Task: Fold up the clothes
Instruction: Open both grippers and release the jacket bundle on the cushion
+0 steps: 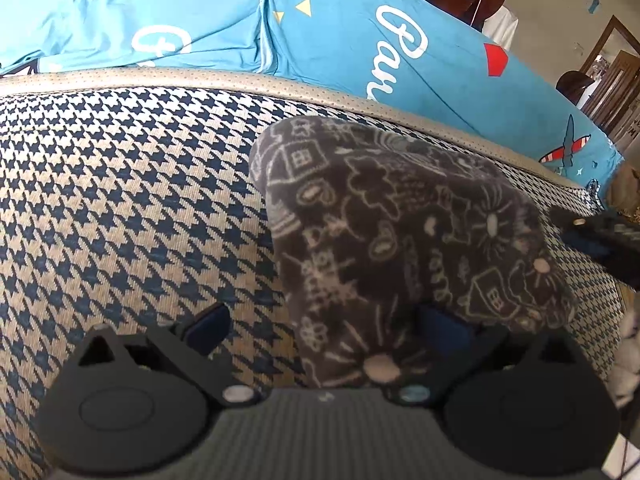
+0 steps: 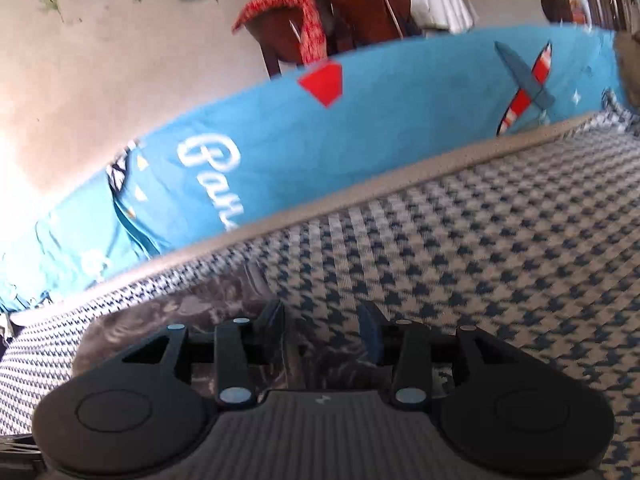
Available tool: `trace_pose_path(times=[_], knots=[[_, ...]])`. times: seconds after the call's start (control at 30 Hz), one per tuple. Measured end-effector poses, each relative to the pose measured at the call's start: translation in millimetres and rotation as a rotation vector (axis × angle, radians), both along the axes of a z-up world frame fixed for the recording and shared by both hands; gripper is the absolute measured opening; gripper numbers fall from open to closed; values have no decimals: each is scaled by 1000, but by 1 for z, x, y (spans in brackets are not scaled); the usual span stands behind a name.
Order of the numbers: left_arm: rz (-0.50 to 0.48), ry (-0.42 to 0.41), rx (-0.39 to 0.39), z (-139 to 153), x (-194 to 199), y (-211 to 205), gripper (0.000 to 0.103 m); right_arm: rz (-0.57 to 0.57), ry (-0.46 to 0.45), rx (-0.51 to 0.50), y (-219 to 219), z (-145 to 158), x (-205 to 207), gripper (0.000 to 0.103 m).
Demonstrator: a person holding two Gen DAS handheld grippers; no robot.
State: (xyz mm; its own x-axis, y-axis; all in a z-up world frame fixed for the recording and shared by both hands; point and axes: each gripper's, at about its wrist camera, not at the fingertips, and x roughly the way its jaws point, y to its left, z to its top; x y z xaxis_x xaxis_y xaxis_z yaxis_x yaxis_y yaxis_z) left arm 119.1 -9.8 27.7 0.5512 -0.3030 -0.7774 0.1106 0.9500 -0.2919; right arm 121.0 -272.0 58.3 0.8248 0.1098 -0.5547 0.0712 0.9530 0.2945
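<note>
A houndstooth-covered surface (image 1: 120,200) with a tan perforated border fills the foreground, with a bright blue printed sheet (image 2: 360,120) spread beyond it. Behind stands dark wooden furniture (image 2: 360,8) draped with a red patterned cloth (image 2: 304,12) against a pale wall (image 2: 100,60) (strongly lit at the left), and a wooden door frame (image 1: 612,68) shows at the far side.

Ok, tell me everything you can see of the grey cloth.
The grey cloth is dark grey, soft and fleecy-looking, printed with pale doodles: houses, flowers, hearts. It lies bunched in a folded heap on the houndstooth cover. The left gripper stands open around its near edge, one pad tucked under the fabric. In the right wrist view it shows blurred beneath the open right gripper.
</note>
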Motion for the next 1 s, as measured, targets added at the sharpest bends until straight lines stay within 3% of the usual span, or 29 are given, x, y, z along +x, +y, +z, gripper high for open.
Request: trace_pose_path(times=[0.1,0.17,0.33,0.53,0.77,0.87,1.0], knots=[[-11,-10,13,2,-3,-2,103,-44,-40,-46,2,14,-15,40],[-20,-15,18,4,-5,-2,103,-46,-45,-8,0,17,-23,42],[-39,-22,19,6,-9,-5,103,64,-19,10,19,13,-31,43],[-68,-19,27,6,-15,-10,103,159,29,-20,43,-3,-39,43],[-86,6,41,-11,-19,-14,103,156,138,-101,49,-25,-32,42],[-94,-7,63,-15,-21,-15,103,166,130,-150,54,-29,-33,42],[-93,-13,49,-13,-24,-10,103,152,79,-122,50,-23,-39,43]])
